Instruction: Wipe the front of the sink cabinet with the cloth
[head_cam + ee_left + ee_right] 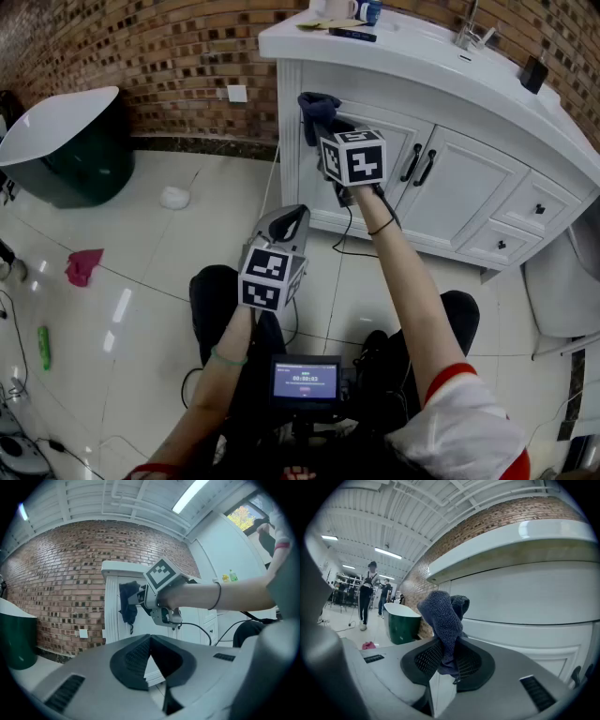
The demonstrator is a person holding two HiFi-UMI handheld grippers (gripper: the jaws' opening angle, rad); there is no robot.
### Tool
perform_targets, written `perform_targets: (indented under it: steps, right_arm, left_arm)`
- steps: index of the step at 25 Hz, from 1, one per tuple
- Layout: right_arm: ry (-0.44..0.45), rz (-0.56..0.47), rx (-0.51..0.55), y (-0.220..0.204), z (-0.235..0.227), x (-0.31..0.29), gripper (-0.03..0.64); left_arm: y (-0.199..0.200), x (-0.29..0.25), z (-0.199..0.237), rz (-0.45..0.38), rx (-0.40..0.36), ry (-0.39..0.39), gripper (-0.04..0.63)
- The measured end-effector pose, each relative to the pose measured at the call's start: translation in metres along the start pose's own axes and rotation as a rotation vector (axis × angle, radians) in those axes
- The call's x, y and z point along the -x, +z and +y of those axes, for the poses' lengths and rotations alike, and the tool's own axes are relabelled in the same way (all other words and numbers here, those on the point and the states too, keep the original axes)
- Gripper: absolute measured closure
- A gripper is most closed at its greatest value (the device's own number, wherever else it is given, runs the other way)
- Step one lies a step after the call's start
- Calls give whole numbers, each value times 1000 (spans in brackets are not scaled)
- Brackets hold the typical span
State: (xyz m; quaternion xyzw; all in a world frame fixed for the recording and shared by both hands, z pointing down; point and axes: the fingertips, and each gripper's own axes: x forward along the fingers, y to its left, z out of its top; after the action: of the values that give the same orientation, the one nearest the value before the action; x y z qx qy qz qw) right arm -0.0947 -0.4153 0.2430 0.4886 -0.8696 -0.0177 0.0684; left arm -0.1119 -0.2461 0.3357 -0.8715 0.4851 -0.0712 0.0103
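A white sink cabinet (441, 178) with black handles stands ahead, its front panel filling the right gripper view (520, 597). My right gripper (330, 120) is shut on a dark blue cloth (443, 620), which it holds against the cabinet's upper left corner (317, 108). In the left gripper view the cloth (127, 604) hangs beside the cabinet's left post. My left gripper (286, 220) is held back and lower, over the floor, with its jaws closed together and nothing between them (150, 641).
A dark green tub (70, 150) stands at the far left. A pink rag (82, 265) and a white lump (174, 197) lie on the tiled floor. A cable (347, 246) runs along the cabinet's base. People stand far off in the right gripper view (368, 595).
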Motion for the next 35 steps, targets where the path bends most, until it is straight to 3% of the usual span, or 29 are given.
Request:
perform_targets:
  steps: [15,21,27,35]
  right_arm:
    - [-225,53,-16,-38,-137,98,551]
    - [-273,47,-37,-40,-167,128,551]
    - [-271,43,-33,-41,-160,129,551]
    - [-108,64,1,-44,-73,61,551]
  left_arm:
    - [-16,-10,-27,39,5,-53,558]
    - [-16,-16,-45,50,-1,-84,558]
    - [-19,-17,-49,49,11,-92,558]
    - [-25,-11,-44,44,30,-90,558]
